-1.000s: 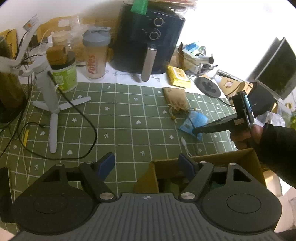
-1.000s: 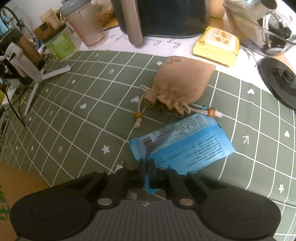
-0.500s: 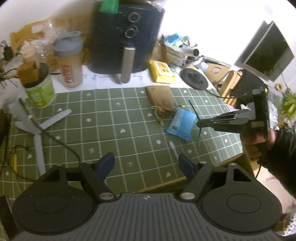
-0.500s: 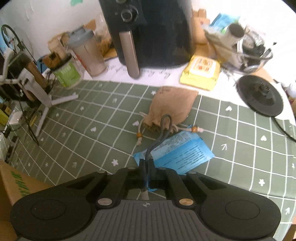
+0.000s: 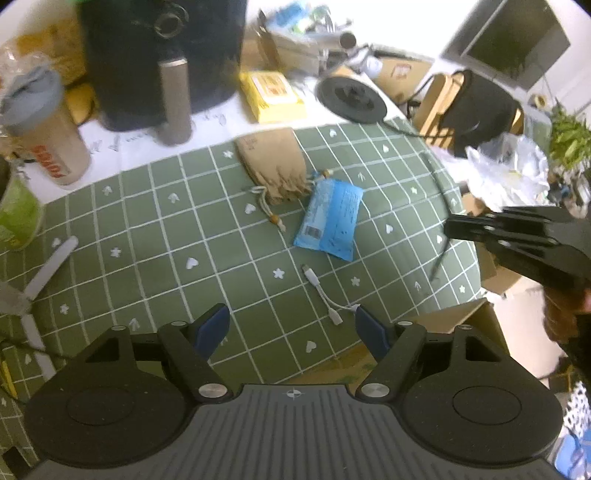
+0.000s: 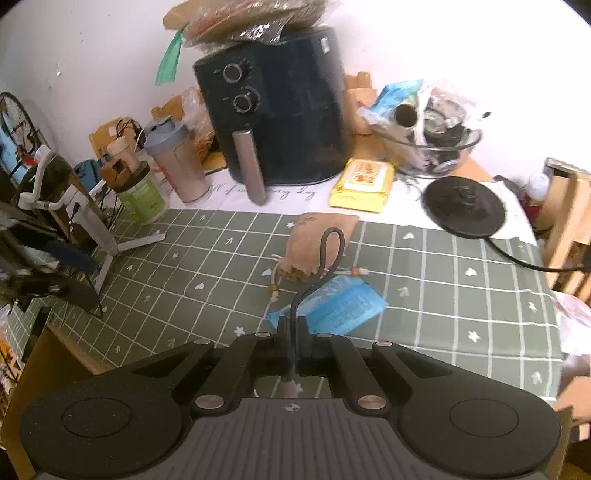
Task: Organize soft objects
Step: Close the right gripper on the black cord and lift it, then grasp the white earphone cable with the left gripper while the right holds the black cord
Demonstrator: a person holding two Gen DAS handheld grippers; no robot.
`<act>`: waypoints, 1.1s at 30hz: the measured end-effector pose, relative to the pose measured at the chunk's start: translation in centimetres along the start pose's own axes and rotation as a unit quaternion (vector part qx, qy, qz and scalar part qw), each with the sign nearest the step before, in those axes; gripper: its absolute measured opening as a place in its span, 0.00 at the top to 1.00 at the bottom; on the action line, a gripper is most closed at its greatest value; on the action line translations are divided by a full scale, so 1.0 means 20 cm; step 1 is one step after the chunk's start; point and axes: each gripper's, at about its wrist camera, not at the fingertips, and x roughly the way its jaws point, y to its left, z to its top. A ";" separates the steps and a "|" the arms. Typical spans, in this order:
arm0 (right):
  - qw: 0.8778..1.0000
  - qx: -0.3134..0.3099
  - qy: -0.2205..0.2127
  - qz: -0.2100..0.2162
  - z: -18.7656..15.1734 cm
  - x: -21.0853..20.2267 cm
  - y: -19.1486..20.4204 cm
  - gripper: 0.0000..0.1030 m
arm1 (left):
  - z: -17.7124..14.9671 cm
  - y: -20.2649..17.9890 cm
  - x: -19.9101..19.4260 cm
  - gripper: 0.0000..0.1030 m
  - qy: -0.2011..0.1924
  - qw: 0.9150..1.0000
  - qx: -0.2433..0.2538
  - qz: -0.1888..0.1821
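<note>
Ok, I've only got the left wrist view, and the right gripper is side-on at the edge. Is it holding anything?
Observer: Yes. The right gripper is shut on a dark cable that loops up above its tips.
Operator: I only see the tripod's legs. What's above them?
Observer: The tripod has a white post with a white bracket at its top.
Operator: And the fryer's top is cut off for me.
Observer: Crinkly plastic packets are piled on top of the fryer.

One pouch [image 5: 275,168], one packet [image 5: 330,218], two cables [image 5: 325,295]
</note>
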 end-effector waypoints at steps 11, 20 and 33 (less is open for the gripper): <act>0.997 0.066 -0.030 -0.025 -0.19 -0.24 -0.07 0.96 | 0.18 -0.03 0.45 0.37 0.115 0.993 -0.013 -0.013; 0.993 0.103 -0.045 -0.041 -0.31 -0.36 -0.09 0.96 | 0.29 -0.04 0.77 0.56 0.174 0.983 -0.044 -0.026; 0.987 0.141 -0.059 -0.057 -0.42 -0.47 -0.12 0.96 | 0.29 -0.10 1.02 0.85 0.211 0.976 -0.056 0.001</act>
